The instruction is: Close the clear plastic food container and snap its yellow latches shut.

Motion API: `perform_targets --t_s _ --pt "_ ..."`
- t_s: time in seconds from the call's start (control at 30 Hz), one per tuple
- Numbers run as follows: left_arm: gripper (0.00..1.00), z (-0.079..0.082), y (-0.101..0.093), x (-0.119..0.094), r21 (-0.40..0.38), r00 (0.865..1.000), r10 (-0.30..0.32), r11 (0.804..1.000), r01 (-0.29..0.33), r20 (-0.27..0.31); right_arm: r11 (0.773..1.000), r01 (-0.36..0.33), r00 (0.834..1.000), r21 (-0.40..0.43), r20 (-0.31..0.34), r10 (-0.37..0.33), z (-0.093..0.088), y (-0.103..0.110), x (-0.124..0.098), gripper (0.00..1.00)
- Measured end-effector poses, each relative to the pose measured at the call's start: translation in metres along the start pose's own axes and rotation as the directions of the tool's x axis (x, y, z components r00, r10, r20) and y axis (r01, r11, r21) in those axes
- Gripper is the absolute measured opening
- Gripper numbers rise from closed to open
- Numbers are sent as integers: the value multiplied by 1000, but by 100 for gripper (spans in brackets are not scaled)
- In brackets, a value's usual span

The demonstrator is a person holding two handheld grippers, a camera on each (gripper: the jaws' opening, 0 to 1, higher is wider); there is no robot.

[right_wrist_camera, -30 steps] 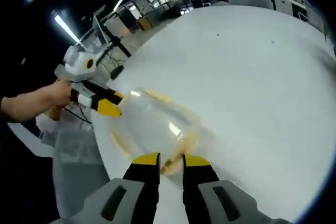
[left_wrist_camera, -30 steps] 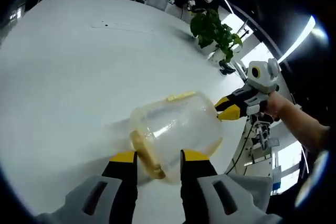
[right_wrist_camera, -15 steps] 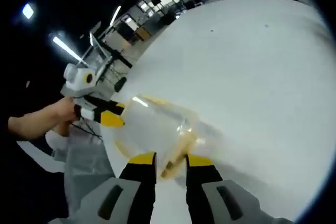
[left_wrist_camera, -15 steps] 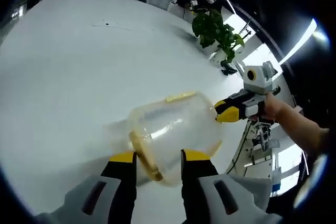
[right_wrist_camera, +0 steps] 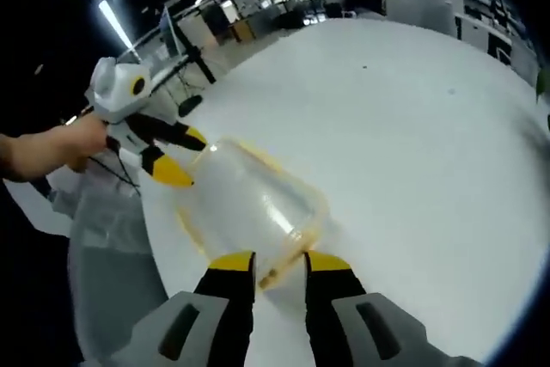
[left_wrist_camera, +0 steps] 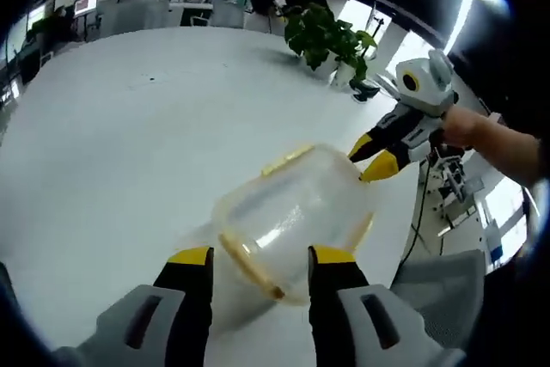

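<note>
- Two grippers meet on one clear plastic container, which lies tipped on the white surface near the edge closest to the person.
- Left gripper view: the left gripper has its yellow-tipped fingers spread either side of the container's near rim, around it rather than clamped; whether they touch it I cannot tell. A yellow latch runs along that rim between them.
- Its long axis runs away from this camera toward the right gripper, whose parted fingers sit at the far end just beside a second yellow latch. A potted plant stands at the far edge.
- Bracketing the two ends likely steadies the slippery shell so a latch can be pressed.
- Right gripper view: the right gripper also shows separated fingers, framing a yellow latch on the container, not gripping it.
- The lid looks seated, judging by the yellow band round the rim.
- The left gripper, held in a hand, is at the opposite end, fingers apart.
</note>
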State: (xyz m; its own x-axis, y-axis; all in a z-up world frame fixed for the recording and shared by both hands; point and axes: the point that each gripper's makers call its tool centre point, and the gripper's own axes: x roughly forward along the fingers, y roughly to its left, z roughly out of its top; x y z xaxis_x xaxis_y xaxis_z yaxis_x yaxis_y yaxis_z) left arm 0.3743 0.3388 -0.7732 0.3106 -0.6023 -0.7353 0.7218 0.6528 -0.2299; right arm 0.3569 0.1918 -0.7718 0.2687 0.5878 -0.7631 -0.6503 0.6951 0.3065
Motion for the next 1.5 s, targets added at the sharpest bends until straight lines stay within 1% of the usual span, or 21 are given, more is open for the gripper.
perform_targets --t_s 0.07,0.17,0.23,0.3,0.37,0.4,0.47,0.53,0.57,0.63,0.67,0.73,0.77,0.8,0.87,0.97,1.03,1.1,1.2,1.33,1.5 --pt "43 5 0 -2 104 1000 22 994 -23 7 999 11 1000 -35 -11 -12 1 -1 0 21" --pt "43 8 -4 -2 212 1000 30 977 -29 1 995 30 999 -99 -23 -32 2 -1 -1 21" --pt "41 14 -8 -4 265 999 29 963 -36 30 988 45 998 -148 -24 -49 2 0 -2 21" --pt "41 17 -9 -5 253 999 22 967 -32 41 978 66 997 -197 -15 -71 4 -2 -3 21" --pt "40 22 -12 -6 265 998 9 964 -27 67 967 77 997 -243 -7 -81 5 -2 -4 19" --pt "40 23 -12 -7 271 998 10 962 -28 67 966 78 997 -246 -3 -81 5 0 -5 19" --pt "39 28 -15 -8 300 996 -3 954 -23 86 963 64 998 -261 11 -63 7 4 -6 19" --pt "38 33 -21 -9 332 993 -38 943 -2 115 962 42 999 -269 22 -38 10 10 -7 19" --pt "34 37 -27 -8 347 989 -67 938 16 135 955 46 999 -294 28 -40 12 11 -8 19" --pt "29 35 -28 -8 354 991 -67 935 20 119 949 46 999 -313 32 -38 14 11 -8 19" --pt "29 36 -30 -7 369 990 -68 929 19 123 949 44 999 -313 33 -36 14 10 -8 19" --pt "33 37 -34 -3 363 990 -77 931 30 116 947 34 999 -321 34 -24 16 10 -7 19" --pt "33 37 -37 0 373 990 -87 927 40 109 946 30 999 -323 34 -20 17 11 -7 19" --pt "33 37 -39 2 403 991 -91 914 43 100 945 24 999 -326 38 -12 19 12 -7 19" --pt "33 38 -41 6 417 992 -87 908 42 89 943 10 999 -332 44 5 24 15 -5 19" --pt "33 42 -43 8 419 991 -95 907 47 93 925 5 998 -380 65 21 36 24 0 18" --pt "32 43 -45 8 423 991 -99 905 50 94 923 -6 998 -385 56 29 40 29 4 18" --pt "31 44 -48 9 445 989 -111 894 57 97 918 -21 998 -395 45 42 44 32 11 18" --pt "31 39 -50 13 469 992 -109 881 64 69 917 -34 998 -398 34 51 47 35 18 18" --pt "30 41 -54 14 467 990 -120 882 70 77 918 -41 997 -394 49 65 55 38 21 18" --pt "30 43 -58 16 474 989 -128 877 76 78 912 -52 997 -407 39 74 56 40 24 18"
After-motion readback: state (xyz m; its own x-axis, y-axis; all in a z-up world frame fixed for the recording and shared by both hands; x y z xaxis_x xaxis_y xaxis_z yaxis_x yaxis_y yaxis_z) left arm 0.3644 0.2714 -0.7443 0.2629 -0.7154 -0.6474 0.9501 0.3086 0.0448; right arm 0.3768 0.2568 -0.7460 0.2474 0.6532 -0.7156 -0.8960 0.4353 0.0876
